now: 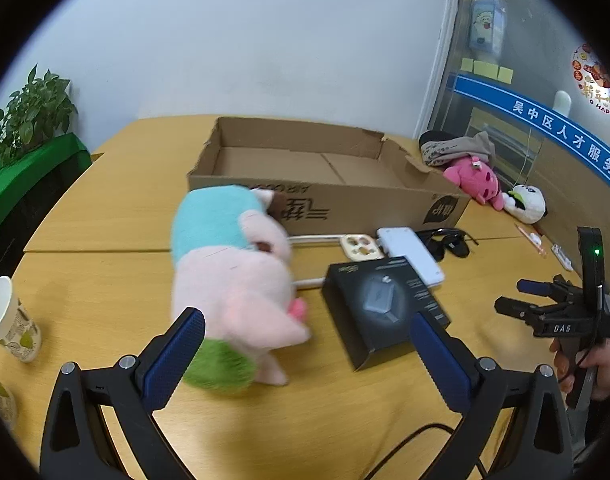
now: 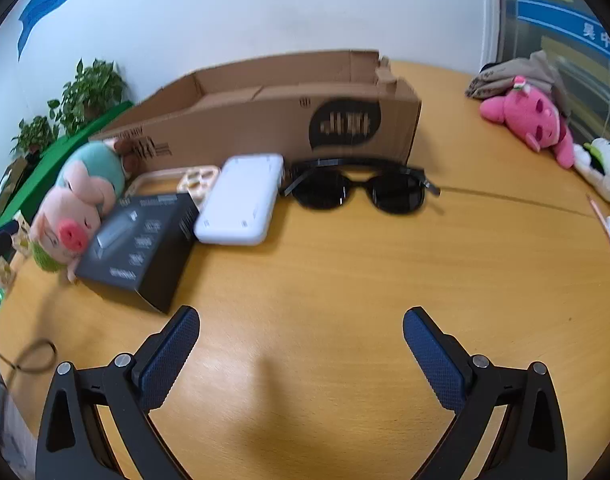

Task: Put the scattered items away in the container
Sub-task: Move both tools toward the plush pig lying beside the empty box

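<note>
**Both grippers wide open, nothing held**

Left gripper (image 1: 307,344) is spread wide, hovering over the table (image 1: 105,216); the pig plush (image 1: 233,280) is seen just beyond its left finger, contact can't be told. Right gripper (image 2: 301,344) is likewise spread wide over bare table, touching nothing. Black box (image 2: 141,240), white case (image 2: 241,204) and sunglasses (image 2: 361,190) lie near the cardboard box (image 2: 265,120), outside it.

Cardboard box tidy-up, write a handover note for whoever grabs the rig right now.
Left hand-held gripper: open, empty, at the pig plush.
Right hand-held gripper: open, empty, above bare table.
Cardboard box: nothing visible inside.
In front of it lie the pig plush, black box, white case, phone case, sunglasses.
Done: nothing. Left: all five.
</note>
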The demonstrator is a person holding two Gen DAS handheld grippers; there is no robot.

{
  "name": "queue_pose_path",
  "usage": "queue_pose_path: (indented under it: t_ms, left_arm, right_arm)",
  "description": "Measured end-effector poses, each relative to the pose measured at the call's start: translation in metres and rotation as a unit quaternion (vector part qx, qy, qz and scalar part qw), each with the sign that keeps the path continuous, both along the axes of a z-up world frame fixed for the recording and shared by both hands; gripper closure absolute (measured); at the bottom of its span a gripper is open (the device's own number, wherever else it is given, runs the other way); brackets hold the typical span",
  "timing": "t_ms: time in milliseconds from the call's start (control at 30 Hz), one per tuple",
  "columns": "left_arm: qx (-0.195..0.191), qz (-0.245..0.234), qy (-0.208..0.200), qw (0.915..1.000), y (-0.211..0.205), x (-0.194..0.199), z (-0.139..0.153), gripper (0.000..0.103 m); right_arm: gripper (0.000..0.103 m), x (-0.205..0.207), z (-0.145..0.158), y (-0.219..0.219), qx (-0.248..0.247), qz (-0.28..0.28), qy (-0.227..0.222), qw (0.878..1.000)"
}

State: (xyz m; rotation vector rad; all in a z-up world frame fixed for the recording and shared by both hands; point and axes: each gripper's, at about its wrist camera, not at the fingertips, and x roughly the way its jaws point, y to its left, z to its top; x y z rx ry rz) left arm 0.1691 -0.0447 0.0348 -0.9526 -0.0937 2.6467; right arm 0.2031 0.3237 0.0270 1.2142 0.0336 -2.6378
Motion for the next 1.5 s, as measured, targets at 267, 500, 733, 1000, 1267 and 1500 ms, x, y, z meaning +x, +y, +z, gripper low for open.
queue_pose_path:
  t_ms: [267,500,733,1000,1267,1500]
  left_arm:
    - [-0.086,-0.032,-0.004,0.9957,0.048,-0.008,-0.016,0.001]
    - [-0.042,0.025,0.046,0.9978,0.021,-0.001,0.001,0.001]
    - [-0.024,0.129,0.022,0.9911,-0.016,-0.006,0.001,0.001]
    - [-0.007,0.206,0.01,0.9785,-0.024,0.022,0.004,0.002]
    - [-0.06,0.194,0.01,0.9791,-0.023,0.032,0.005,0.002]
    - [-0.012,0.105,0.029,0.994,-0.033,-0.045,0.024,0.002]
  right_arm:
    - [0.082,0.013,0.01,-0.001,-0.008,0.004,0.009,1.0]
    - [0.01,-0.002,0.015,-0.01,-0.017,0.016,0.014,1.0]
    - [0.01,-0.023,0.005,-0.049,-0.046,0.12,0.018,0.992]
    - [0.009,-0.038,-0.01,-0.078,-0.08,0.196,0.002,0.977]
    - [0.009,-0.037,-0.027,-0.087,-0.113,0.219,-0.013,0.969]
    - [0.005,-0.052,-0.011,-0.089,-0.131,0.156,0.003,0.979]
